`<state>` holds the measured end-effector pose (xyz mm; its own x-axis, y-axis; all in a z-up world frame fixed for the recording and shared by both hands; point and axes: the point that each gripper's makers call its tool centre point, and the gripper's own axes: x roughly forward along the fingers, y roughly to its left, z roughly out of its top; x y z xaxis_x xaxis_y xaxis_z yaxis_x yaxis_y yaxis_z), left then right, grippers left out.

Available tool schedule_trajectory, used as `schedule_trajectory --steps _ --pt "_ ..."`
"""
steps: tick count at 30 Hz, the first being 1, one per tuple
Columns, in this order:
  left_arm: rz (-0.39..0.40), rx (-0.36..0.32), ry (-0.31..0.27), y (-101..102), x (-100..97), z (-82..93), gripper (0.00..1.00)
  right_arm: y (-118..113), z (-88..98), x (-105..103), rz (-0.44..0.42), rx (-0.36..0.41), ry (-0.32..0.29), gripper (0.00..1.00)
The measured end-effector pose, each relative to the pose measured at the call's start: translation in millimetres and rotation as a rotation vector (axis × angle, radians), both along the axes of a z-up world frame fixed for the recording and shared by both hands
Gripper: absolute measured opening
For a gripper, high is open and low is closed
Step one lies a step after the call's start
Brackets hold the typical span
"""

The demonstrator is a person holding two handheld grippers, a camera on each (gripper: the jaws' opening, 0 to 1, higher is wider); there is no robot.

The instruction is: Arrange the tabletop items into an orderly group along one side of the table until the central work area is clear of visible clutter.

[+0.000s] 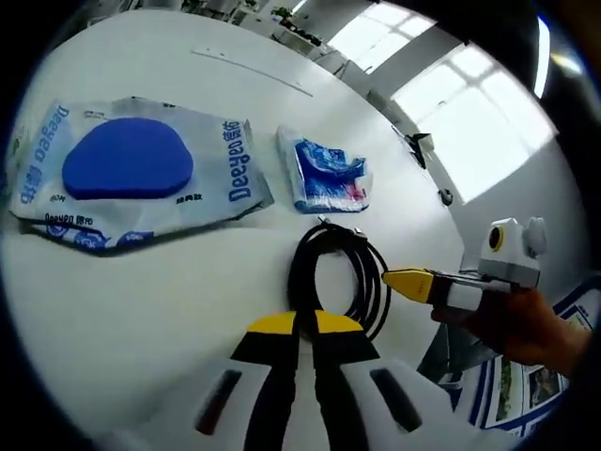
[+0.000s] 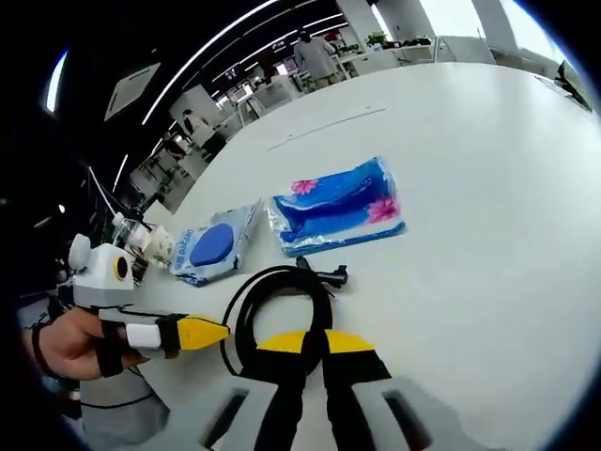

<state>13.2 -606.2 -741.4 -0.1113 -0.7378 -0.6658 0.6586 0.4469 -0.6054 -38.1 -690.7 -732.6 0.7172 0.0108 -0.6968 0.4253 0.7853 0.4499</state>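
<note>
Black coiled cable [image 1: 340, 272] lies on the white table [image 1: 169, 310] just ahead of your left gripper [image 1: 305, 329], jaws clenched together, empty, with the Deeyeo packet [image 1: 131, 174] and tissue pack [image 1: 327, 174] beyond. In the right gripper view, your right gripper [image 2: 315, 343] is likewise closed and empty at the same cable [image 2: 282, 296], the other gripper [image 2: 202, 332] alongside. You look to be gathering the cable next: spread one pair of jaws, straddle the coil and clamp.
</note>
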Motion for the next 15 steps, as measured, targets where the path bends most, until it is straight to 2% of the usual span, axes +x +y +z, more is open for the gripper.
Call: schedule_trajectory --steps 8,15 --pt "0.031 0.010 -0.005 23 -0.9 4.1 0.01 16 -5.5 10 0.038 0.015 -0.006 0.02" --pt "0.065 0.019 -0.005 35 14.9 -4.9 0.01 30 -5.2 22 0.075 0.018 -0.012 0.02"
